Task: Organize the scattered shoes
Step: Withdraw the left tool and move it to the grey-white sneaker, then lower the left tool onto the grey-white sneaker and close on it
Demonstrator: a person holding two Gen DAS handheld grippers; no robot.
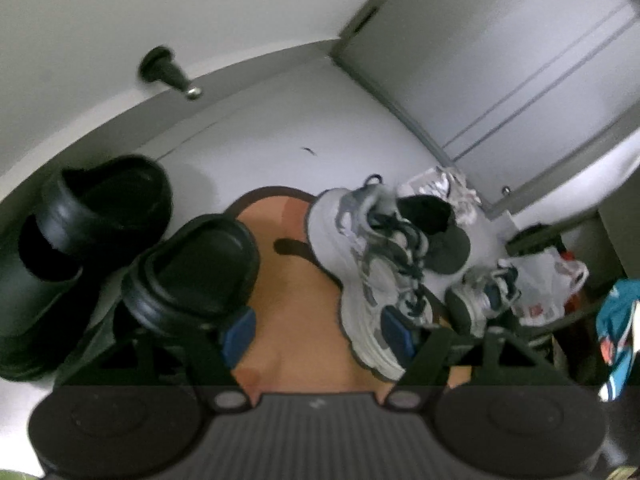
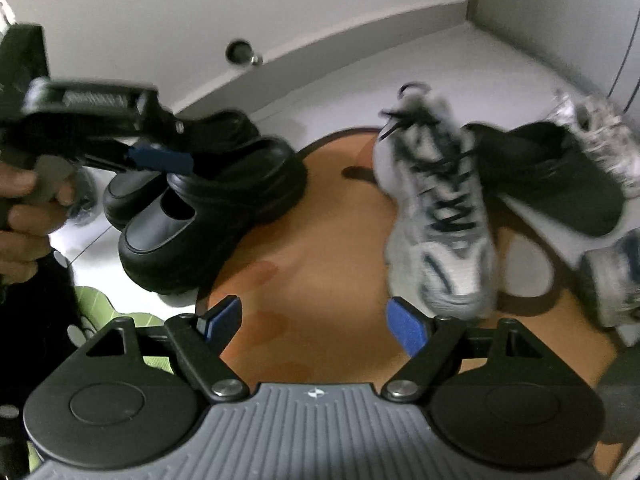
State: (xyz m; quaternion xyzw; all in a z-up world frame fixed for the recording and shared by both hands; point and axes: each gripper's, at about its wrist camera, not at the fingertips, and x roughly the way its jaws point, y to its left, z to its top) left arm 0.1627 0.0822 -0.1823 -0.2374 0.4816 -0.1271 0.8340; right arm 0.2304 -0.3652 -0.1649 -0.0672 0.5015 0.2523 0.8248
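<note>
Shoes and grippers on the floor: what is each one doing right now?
Black clogs: side by side, one partly on the orange mat.
White sneaker: upright, laced, on the mat.
Black shoe: beside the sneaker, touching it.
Left hand-held gripper: open, nothing held.
Right hand-held gripper: open, nothing held.

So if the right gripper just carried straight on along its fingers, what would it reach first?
Probably the bare orange mat. The right gripper stands open with nothing between its pads, pointing down between the black chunky shoe and the grey laced sneaker. Depth is hard to judge.
</note>
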